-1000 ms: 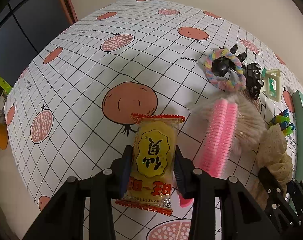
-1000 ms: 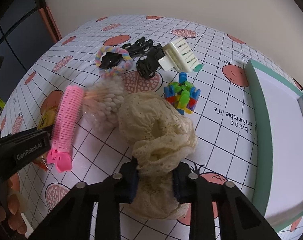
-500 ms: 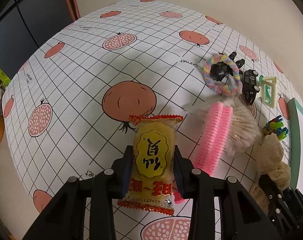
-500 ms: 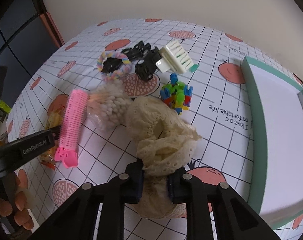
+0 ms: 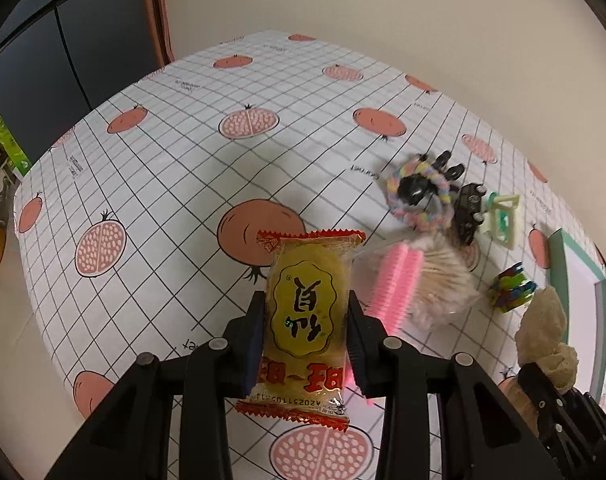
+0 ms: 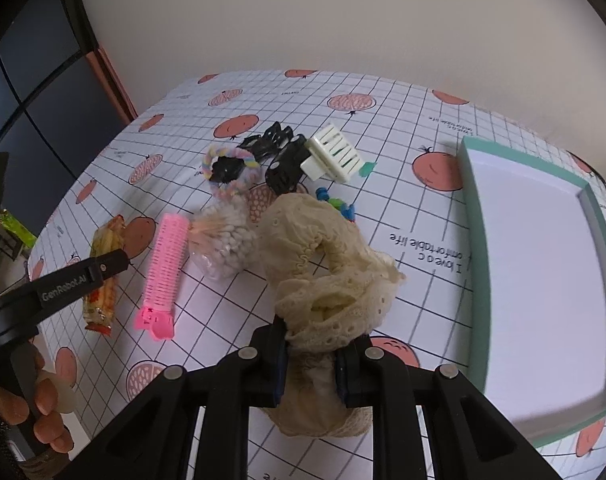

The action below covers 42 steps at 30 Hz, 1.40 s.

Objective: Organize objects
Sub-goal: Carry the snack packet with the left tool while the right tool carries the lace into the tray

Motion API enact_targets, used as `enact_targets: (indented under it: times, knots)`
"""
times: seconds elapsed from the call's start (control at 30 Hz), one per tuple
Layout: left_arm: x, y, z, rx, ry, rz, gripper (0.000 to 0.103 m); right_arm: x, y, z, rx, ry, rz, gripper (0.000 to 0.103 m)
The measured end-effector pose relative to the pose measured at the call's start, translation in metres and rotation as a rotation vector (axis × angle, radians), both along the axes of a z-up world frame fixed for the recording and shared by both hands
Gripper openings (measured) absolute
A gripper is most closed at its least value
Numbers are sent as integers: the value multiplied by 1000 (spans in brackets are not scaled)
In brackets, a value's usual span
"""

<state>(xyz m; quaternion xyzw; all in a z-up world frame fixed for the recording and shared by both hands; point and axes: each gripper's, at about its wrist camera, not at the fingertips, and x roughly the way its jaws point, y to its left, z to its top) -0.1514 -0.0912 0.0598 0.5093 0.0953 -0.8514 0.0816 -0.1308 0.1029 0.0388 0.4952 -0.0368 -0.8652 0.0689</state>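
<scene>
Both loads now ride higher off the desk (image 5: pixel 151 168). Left claw (image 5: pixel 305 344) stays clamped on the snack packet (image 5: pixel 309 316), right claw (image 6: pixel 310 364) on the lace cloth (image 6: pixel 323 272). Carry both level toward the tray (image 6: pixel 469 184) at 3 o'clock, keeping the clamp firm.

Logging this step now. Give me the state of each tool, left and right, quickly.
Left tool: closed on the yellow snack packet.
Right tool: closed on the cream lace scrunchie.

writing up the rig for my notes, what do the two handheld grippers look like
Both grippers, left and right, are matte black plastic with two angular fingers, round silver rivets along the linkage bars and dark blue pads on the inner faces. The left one's side carries white "GenRobot.AI" lettering. No cables or sleeves show.
</scene>
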Motion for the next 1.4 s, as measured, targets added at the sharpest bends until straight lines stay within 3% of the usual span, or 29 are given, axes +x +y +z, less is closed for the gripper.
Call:
enact_targets:
  times: [0.63,1.4]
  knots:
    - [14,99,19,3,62,-153,38,14,76,11,8,18,-136,20]
    - [36,231,9,104,44,-377,38,39,178,6,36,-3,-318,20]
